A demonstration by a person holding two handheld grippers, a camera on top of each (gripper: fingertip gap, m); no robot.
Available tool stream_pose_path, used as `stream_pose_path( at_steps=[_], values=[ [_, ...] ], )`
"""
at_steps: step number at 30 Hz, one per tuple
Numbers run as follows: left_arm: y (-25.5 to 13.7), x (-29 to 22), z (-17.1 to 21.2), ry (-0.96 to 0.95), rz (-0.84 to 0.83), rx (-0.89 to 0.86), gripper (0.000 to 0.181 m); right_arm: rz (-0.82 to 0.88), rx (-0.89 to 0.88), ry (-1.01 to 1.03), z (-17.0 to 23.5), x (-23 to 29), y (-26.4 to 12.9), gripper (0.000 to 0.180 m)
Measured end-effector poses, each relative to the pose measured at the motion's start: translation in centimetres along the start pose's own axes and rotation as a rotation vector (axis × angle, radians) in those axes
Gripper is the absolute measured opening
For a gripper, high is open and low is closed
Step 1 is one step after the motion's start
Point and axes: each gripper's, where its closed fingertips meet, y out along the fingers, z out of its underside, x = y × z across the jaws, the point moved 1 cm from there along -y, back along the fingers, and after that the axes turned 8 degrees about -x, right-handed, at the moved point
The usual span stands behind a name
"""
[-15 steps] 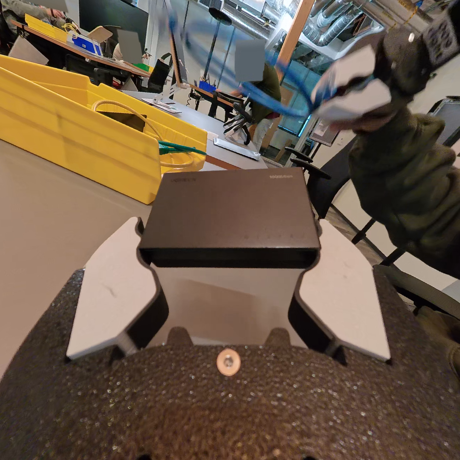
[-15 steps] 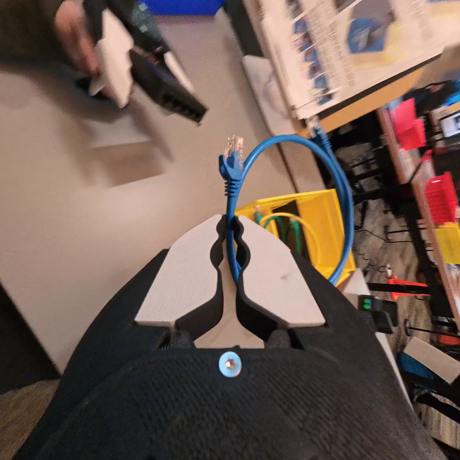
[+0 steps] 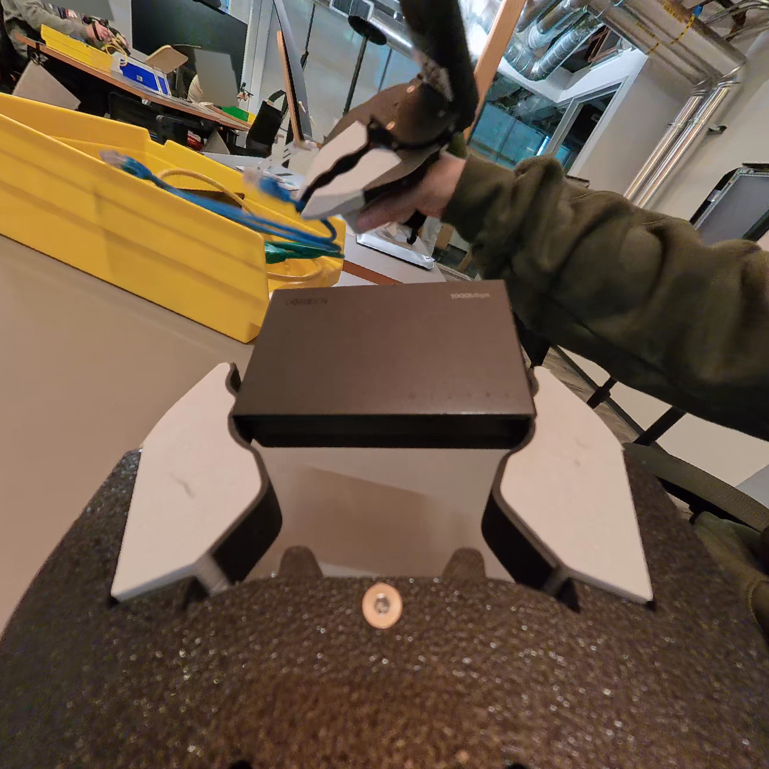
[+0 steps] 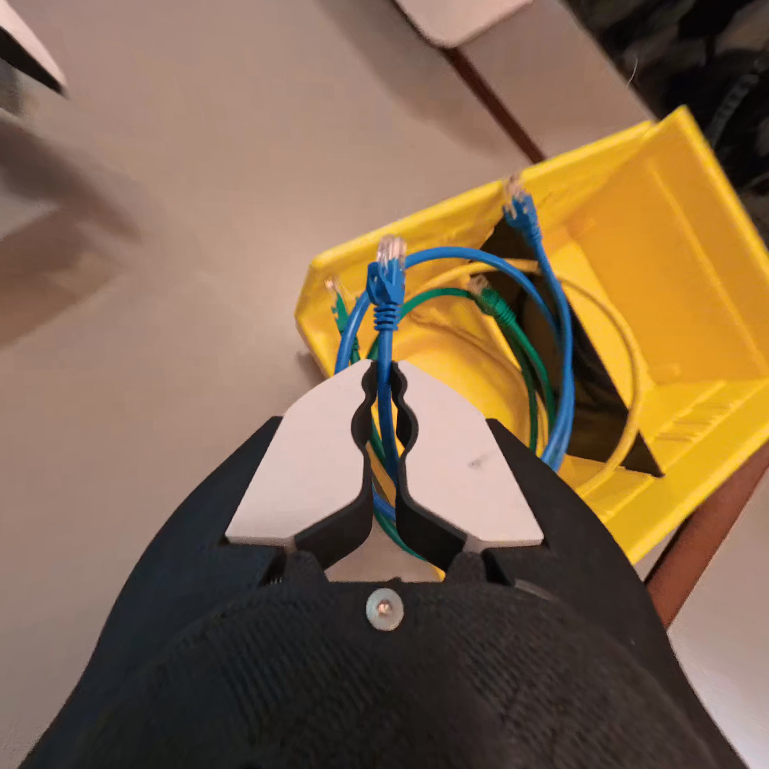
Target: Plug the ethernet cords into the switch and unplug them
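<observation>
Lowered over yellow bin (image 4: 686, 266); blue cord (image 4: 385, 399) between jaws.

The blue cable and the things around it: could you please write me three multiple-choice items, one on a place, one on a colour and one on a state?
1. Where does the loop of the blue cable hang?
A. Over the yellow bin
B. On top of the switch
C. On the floor

2. What colour is the cable that lies in the bin with the yellow cable?
A. Red
B. Green
C. White

3. How is the switch held?
A. It lies free on the table
B. Between the fingers of the left gripper
C. By a bare hand

Answers: 1 A, the loop dips into the bin below the right gripper; 2 B, a green cable curls inside; 3 B, a finger presses each side.
</observation>
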Motion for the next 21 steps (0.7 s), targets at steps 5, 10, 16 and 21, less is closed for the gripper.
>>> stream_pose_path(
  at_steps=[5, 10, 16, 21],
  values=[
    [0.0, -0.1, -0.1, 0.009, -0.001, 0.0, 0.123, 0.133, -0.099, -0.067, -2.0, 0.6, 0.6, 0.08],
    [-0.2, 0.2, -0.6, 0.064, -0.038, -0.021, 0.123, -0.087, -0.335, 0.143, -7.2, 10.2, -1.5, 0.103],
    [0.5, -0.5, -0.2, 0.359, -0.101, 0.039, 0.122, -0.56, -0.42, 0.769, -9.3, 18.8, 0.9, 0.083],
    [1.1, -0.8, 1.1, 0.612, -0.147, 0.144, 0.123, -0.73, -0.367, 0.934, -9.5, 20.1, 2.4, 0.067]
  ],
)
